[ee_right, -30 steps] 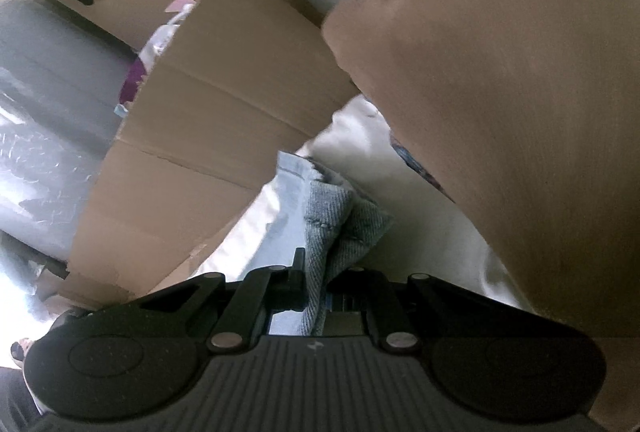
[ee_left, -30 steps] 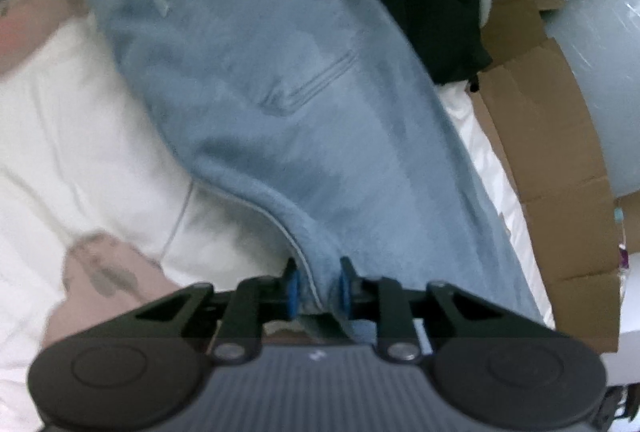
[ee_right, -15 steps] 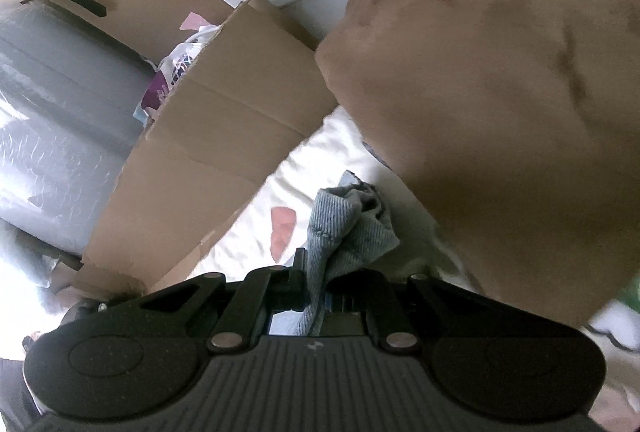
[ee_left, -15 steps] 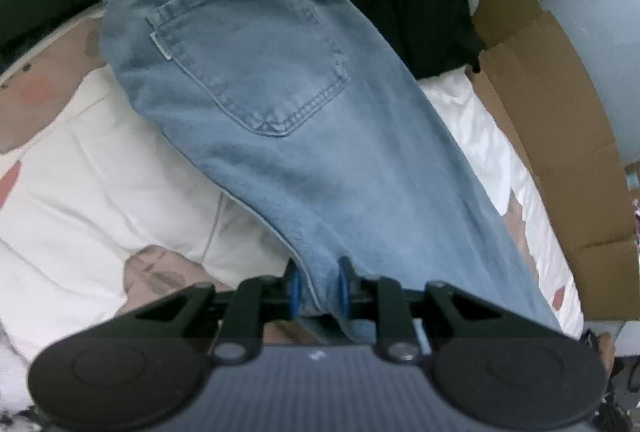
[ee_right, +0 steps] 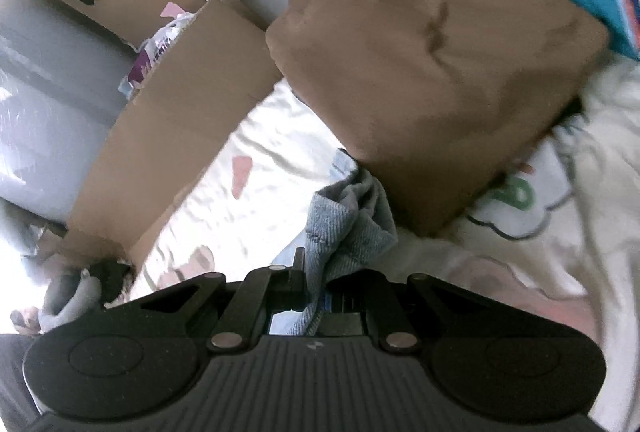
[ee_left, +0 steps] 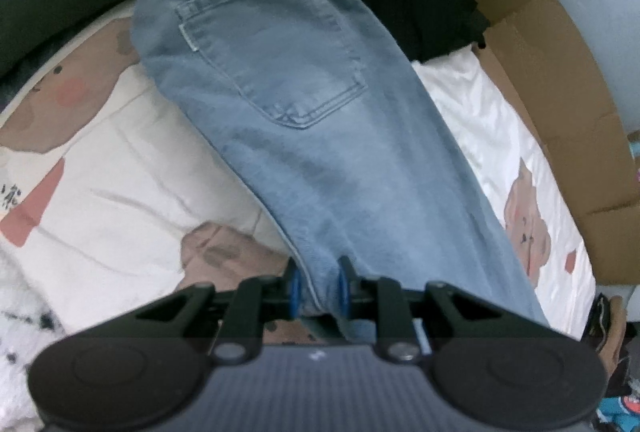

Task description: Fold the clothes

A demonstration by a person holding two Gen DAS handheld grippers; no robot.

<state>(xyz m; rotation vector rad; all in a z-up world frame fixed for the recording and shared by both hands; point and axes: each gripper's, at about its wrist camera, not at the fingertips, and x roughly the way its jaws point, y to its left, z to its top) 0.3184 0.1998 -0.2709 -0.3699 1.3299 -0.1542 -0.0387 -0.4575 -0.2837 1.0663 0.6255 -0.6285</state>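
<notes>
Across the middle of the left wrist view, a pair of light blue jeans (ee_left: 304, 136) lies stretched over a white bedsheet (ee_left: 120, 168) printed with pink and brown cartoon figures. Its elastic waistband sits at the upper centre of the frame and a back pocket (ee_left: 272, 52) faces up. The left gripper (ee_left: 318, 290), at lower centre, is closed on the near edge of the jeans, the cloth pinched between its blue pads. Flattened cardboard (ee_left: 560, 104) runs down the right side of the frame, and a black garment (ee_left: 420, 0) lies at upper right of centre. Low in the centre of the right wrist view, the right gripper (ee_right: 316, 284) is clamped on a bunched fold of the jeans (ee_right: 348, 220). A folded brown garment (ee_right: 432, 72) fills the upper right, just beside that fold, with cardboard (ee_right: 172, 136) at the left.
</notes>
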